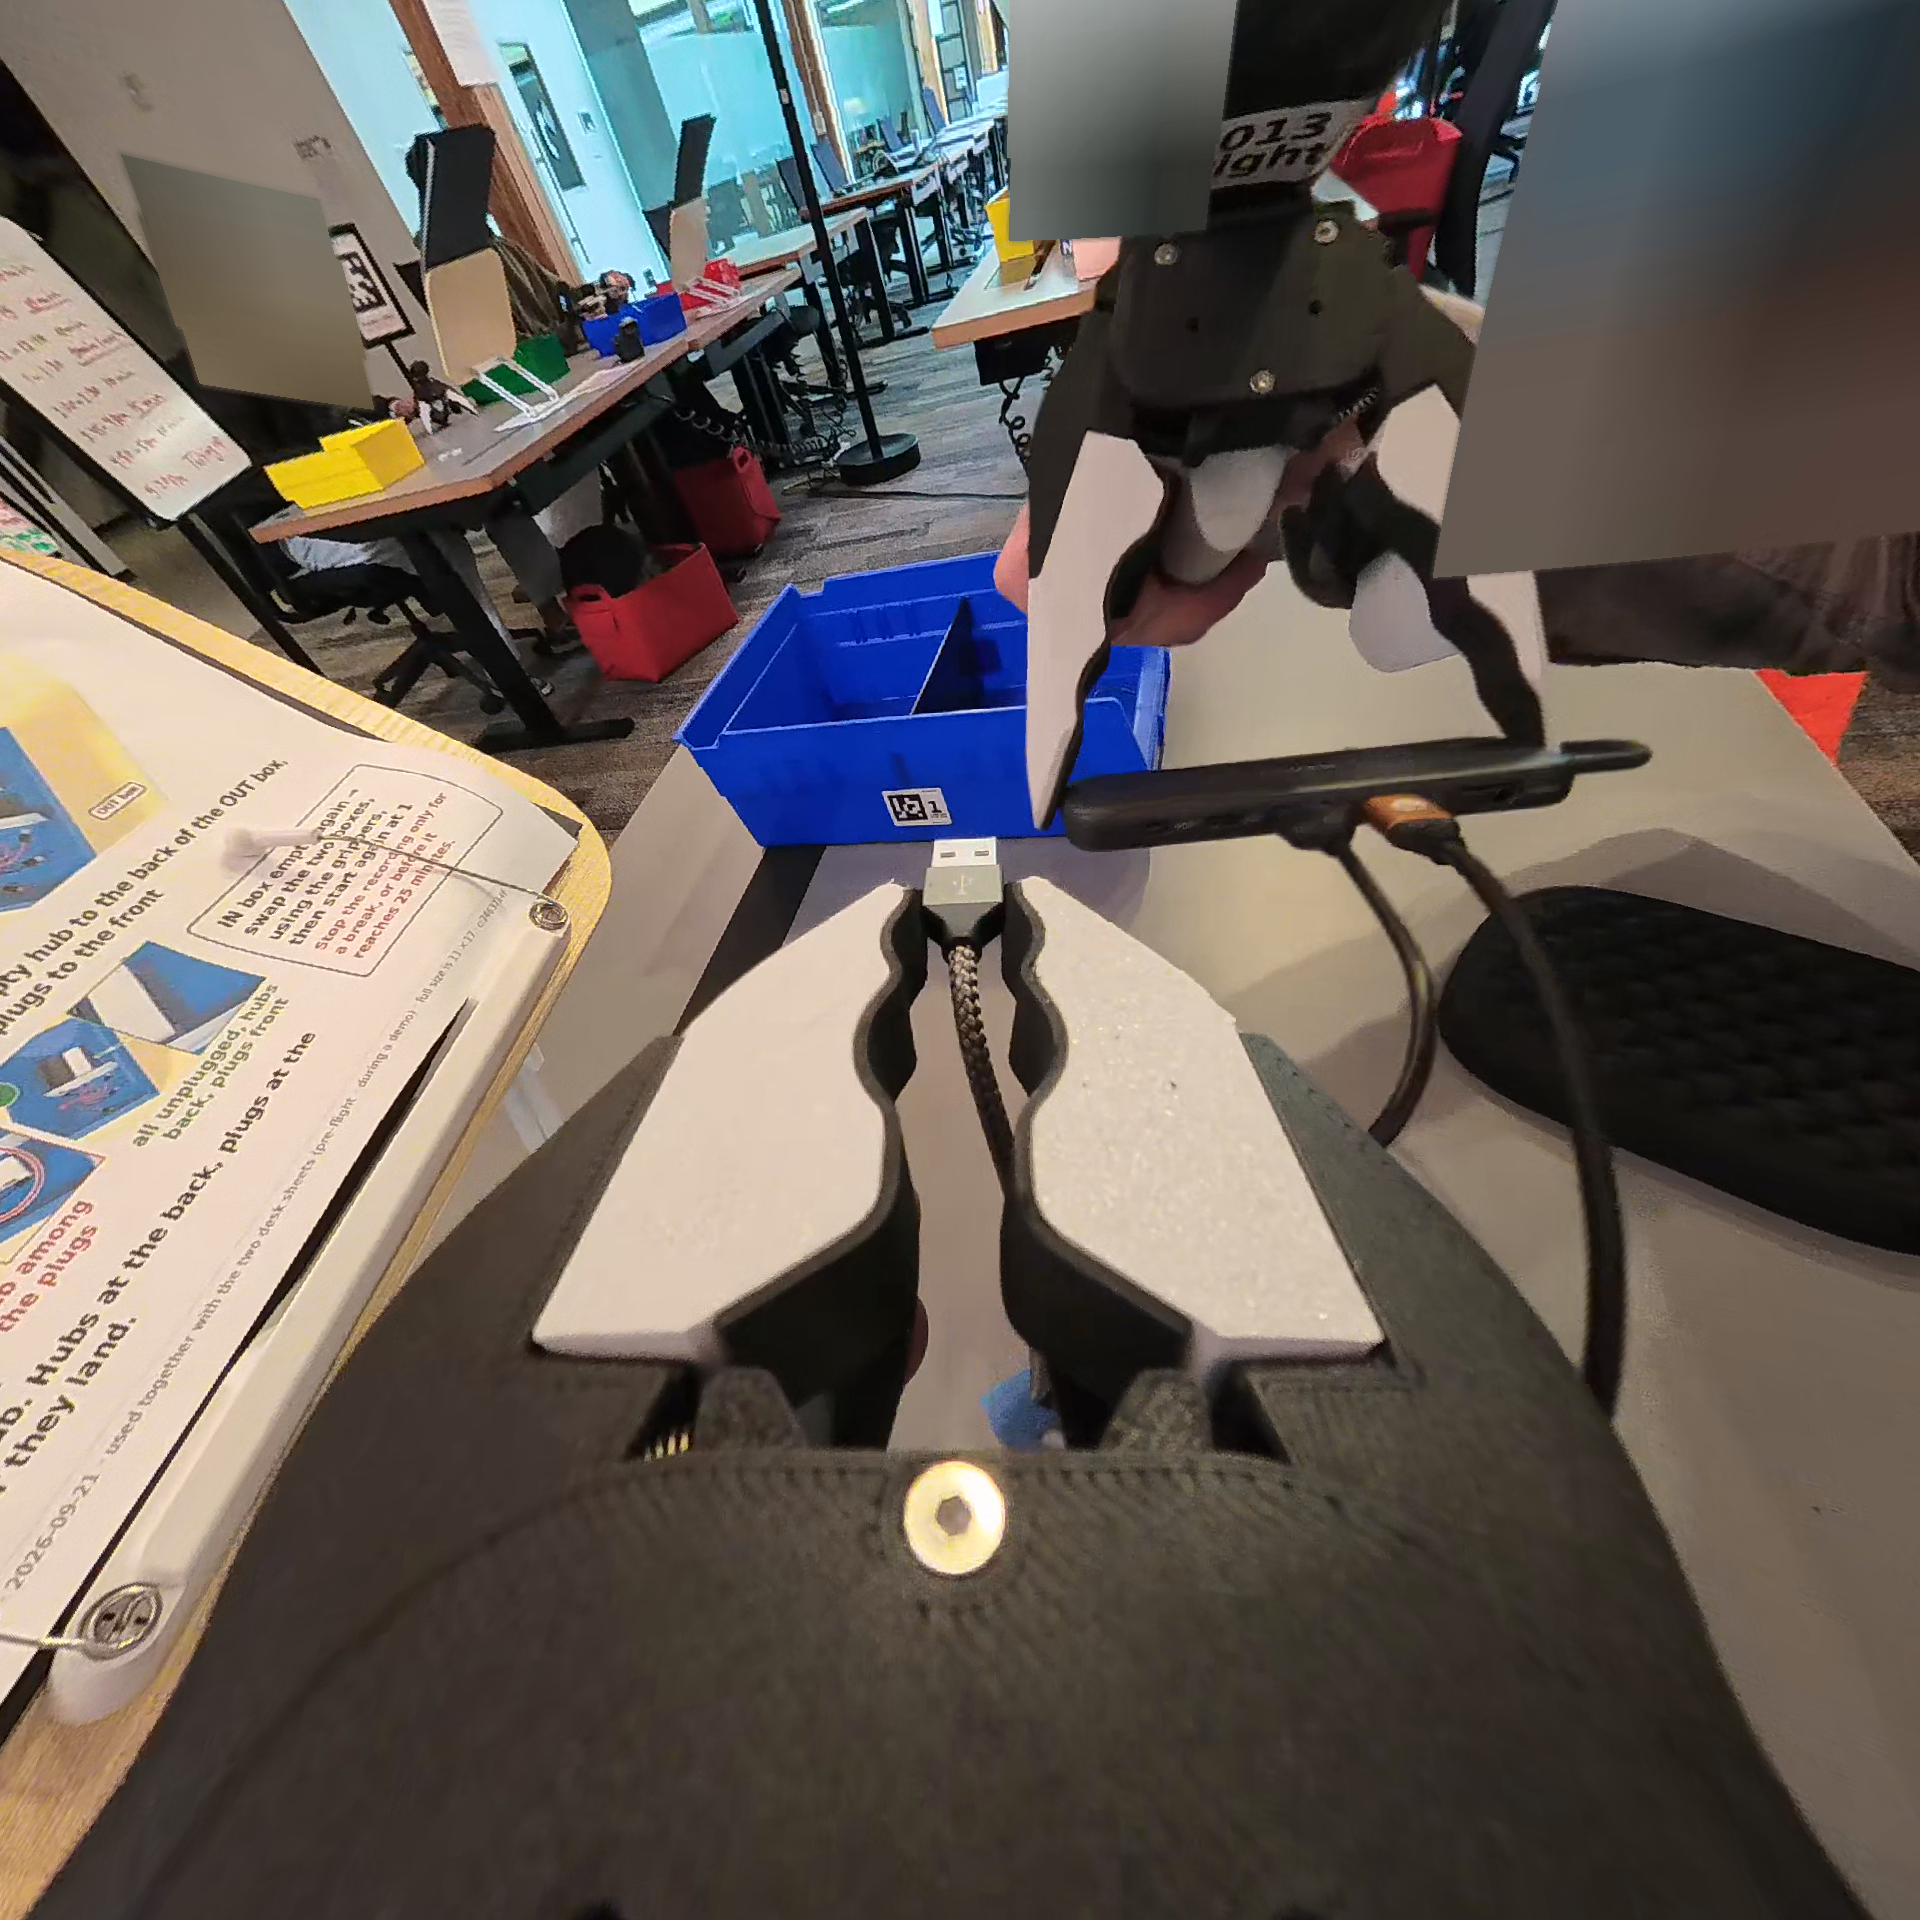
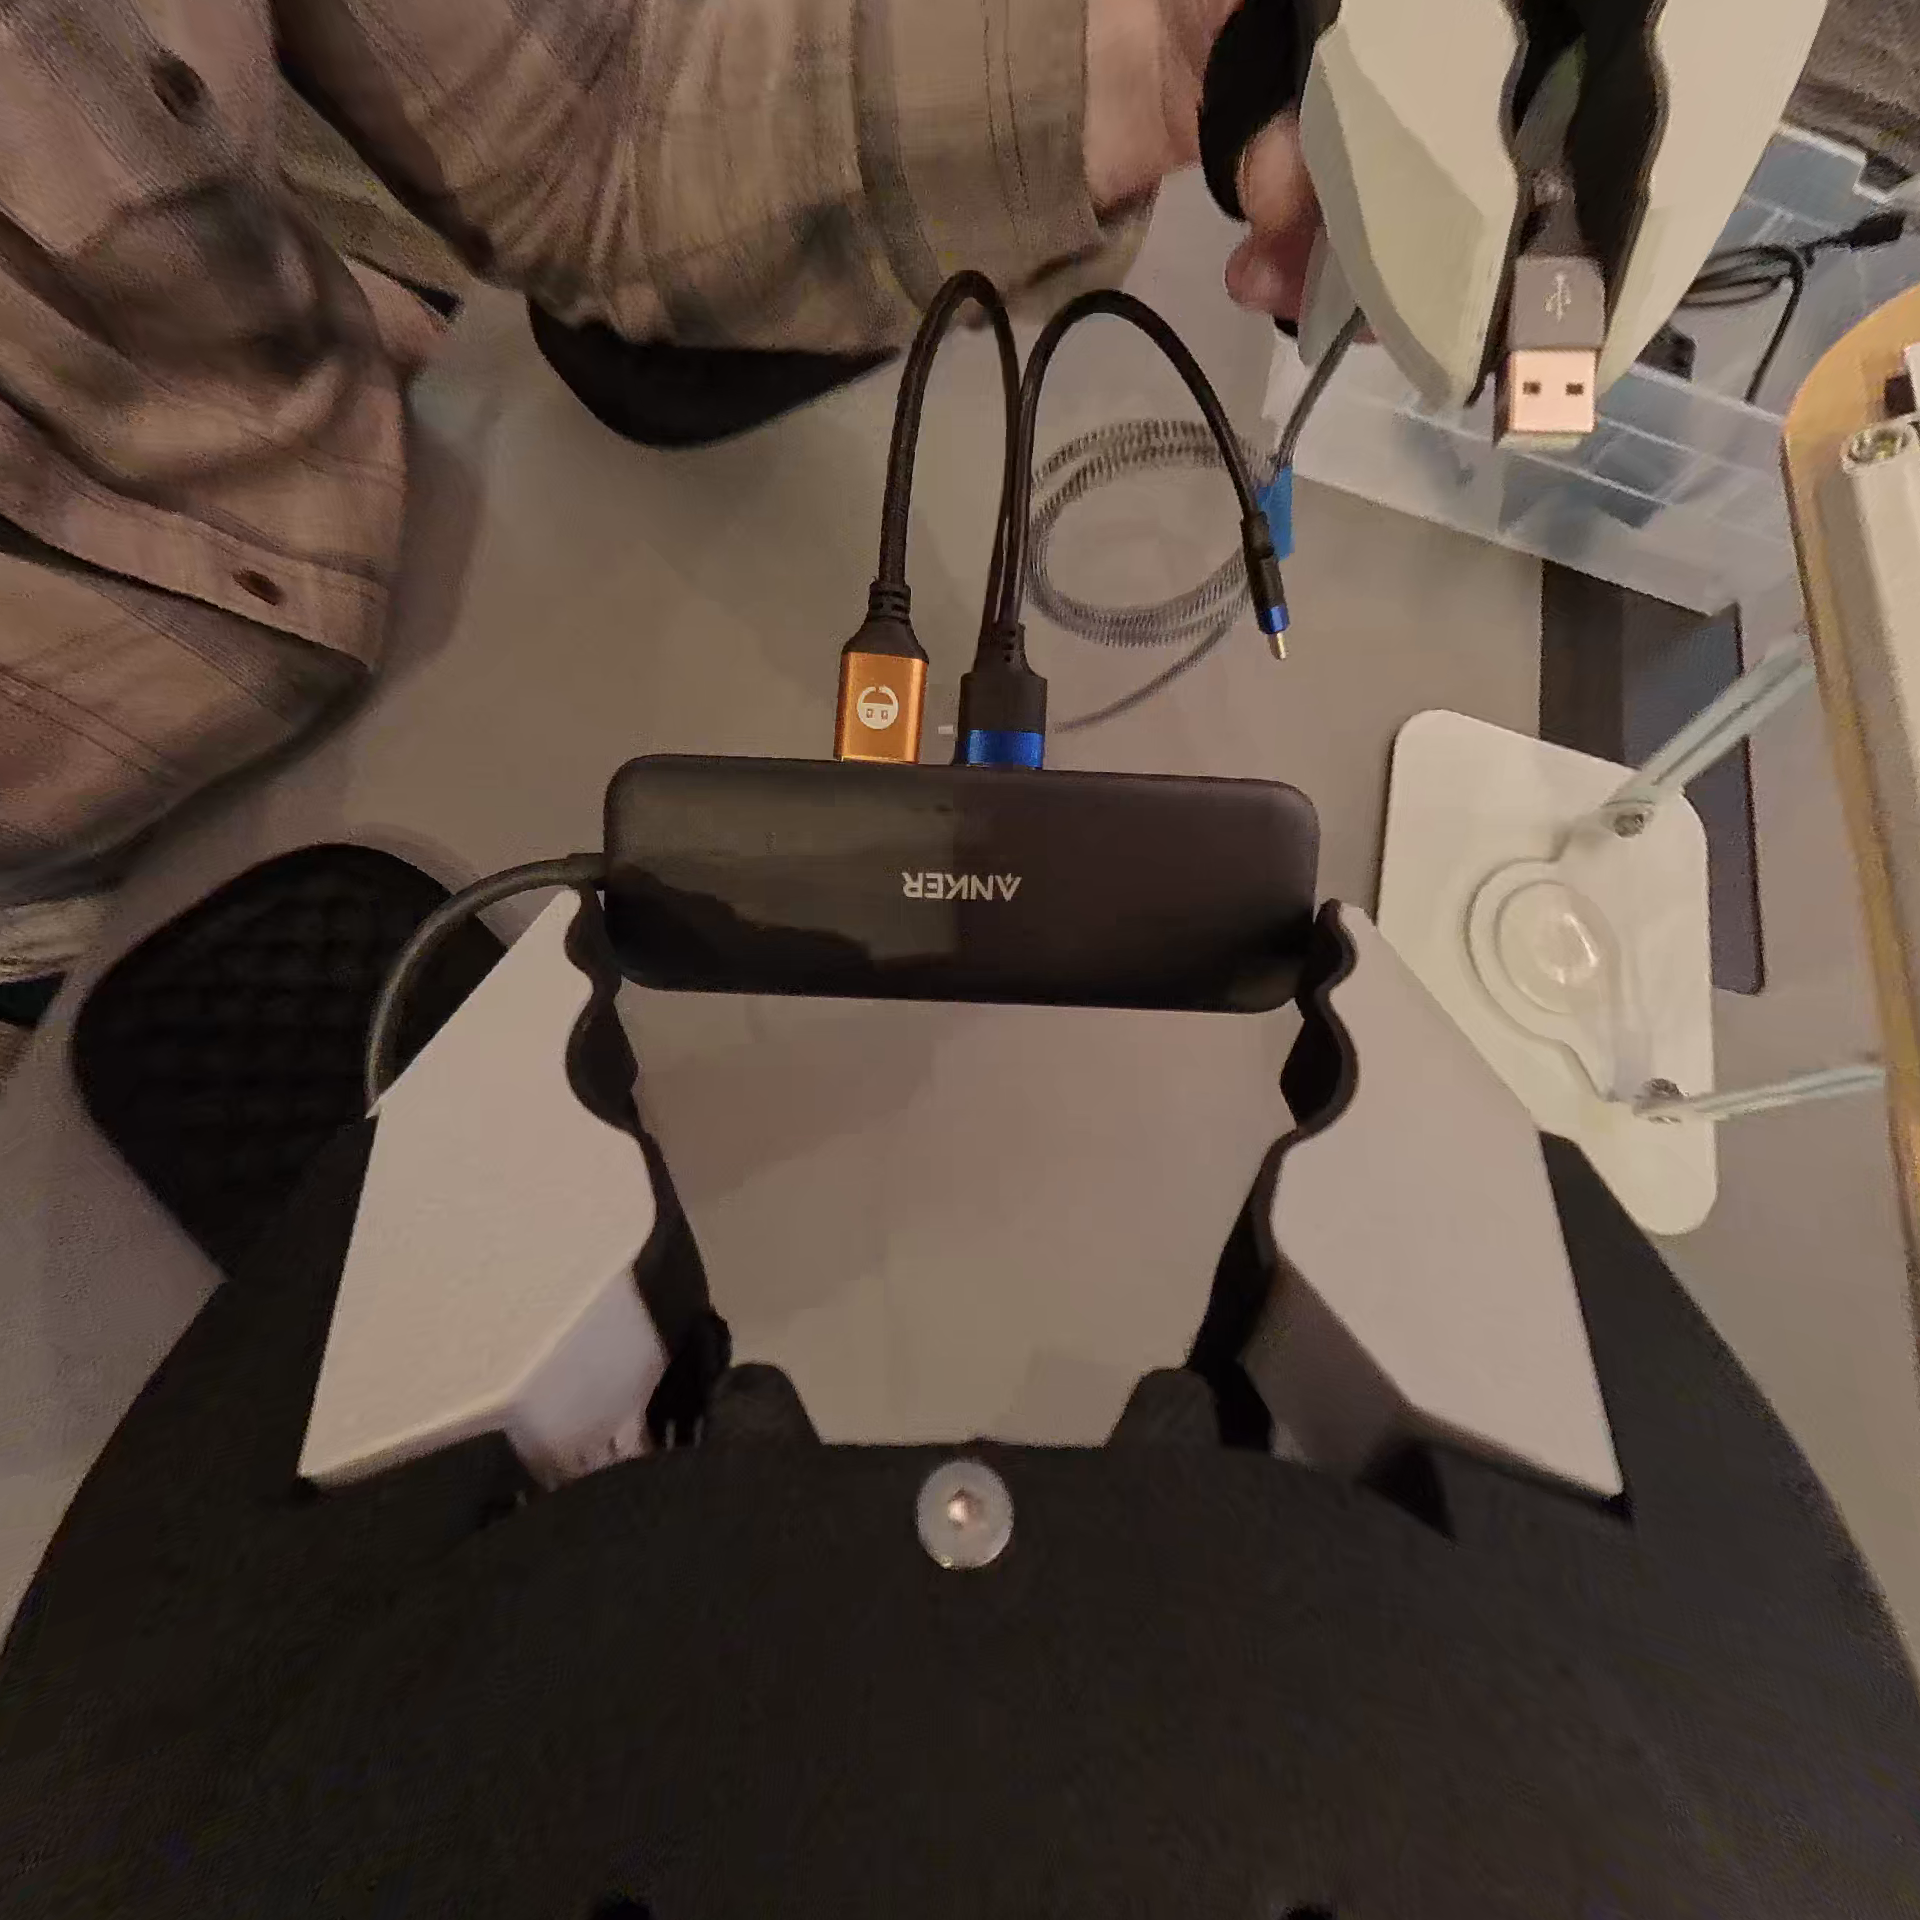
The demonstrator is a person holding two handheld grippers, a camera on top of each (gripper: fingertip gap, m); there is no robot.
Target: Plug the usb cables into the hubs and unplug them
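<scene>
My left gripper (image 1: 961,902) is shut on a grey USB-A plug (image 1: 963,873) with a braided cable; its metal tip sticks out past the fingertips, pointing toward the hub and apart from it. My right gripper (image 2: 961,925) is shut on a black USB hub (image 2: 961,883), held by its two short ends above the table. An orange plug (image 2: 879,704) and a blue-ringed black plug (image 2: 1003,722) sit in the hub's far side. In the left wrist view the hub (image 1: 1320,790) hangs under the right gripper (image 1: 1288,769). The left gripper with the grey plug (image 2: 1548,353) shows at upper right in the right wrist view.
A blue divided bin (image 1: 914,717) stands at the table's far edge. An instruction sheet on a wooden board (image 1: 208,1039) lies left. A black mesh pad (image 1: 1704,1070) lies right. A clear plastic box (image 2: 1662,457), a coiled grey cable (image 2: 1122,540) and a white stand base (image 2: 1538,956) lie beyond the hub.
</scene>
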